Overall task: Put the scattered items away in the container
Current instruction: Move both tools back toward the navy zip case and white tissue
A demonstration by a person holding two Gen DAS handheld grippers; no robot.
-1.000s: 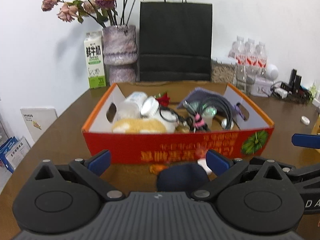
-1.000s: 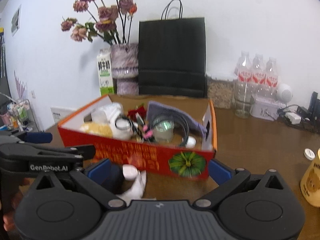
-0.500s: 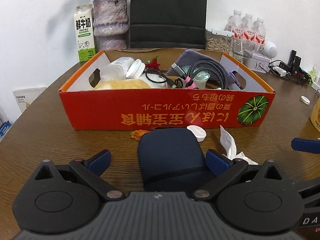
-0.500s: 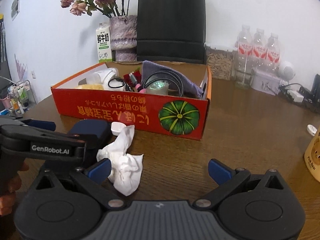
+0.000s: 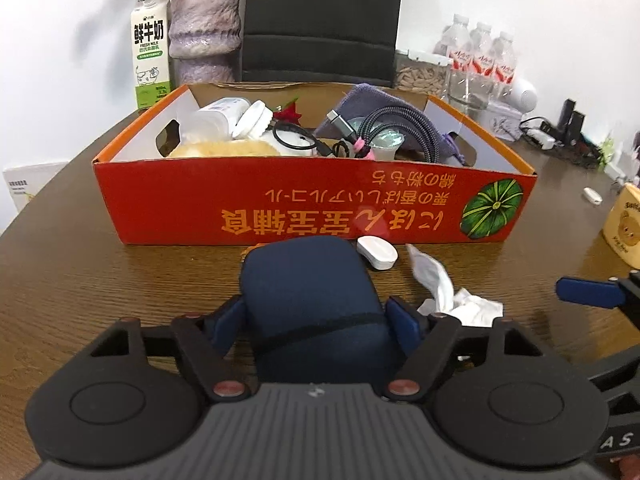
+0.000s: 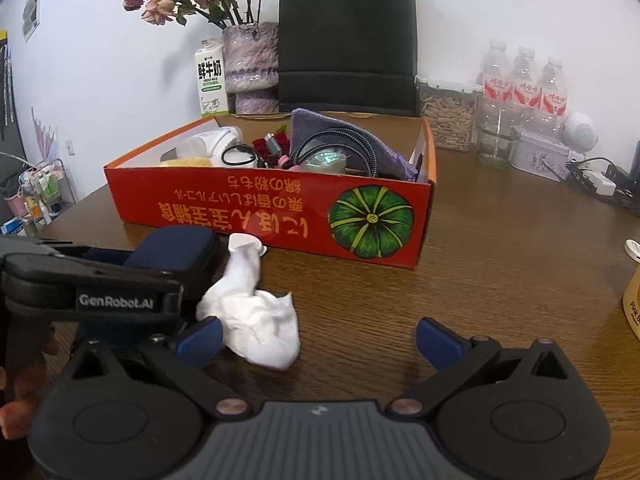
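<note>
Clamping navy case (image 5: 310,292) in left claw (image 5: 316,322); holding right claw (image 6: 318,338) spread apart.
Showing "GenRobot.AI" lettering; reading "FRESH MILK" on carton (image 5: 150,46).

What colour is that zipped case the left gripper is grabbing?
Dark navy blue case, clearest in the left wrist view.

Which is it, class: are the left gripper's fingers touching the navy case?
Touching: the left wrist view shows both fingers pressed against the navy case sides.
</note>
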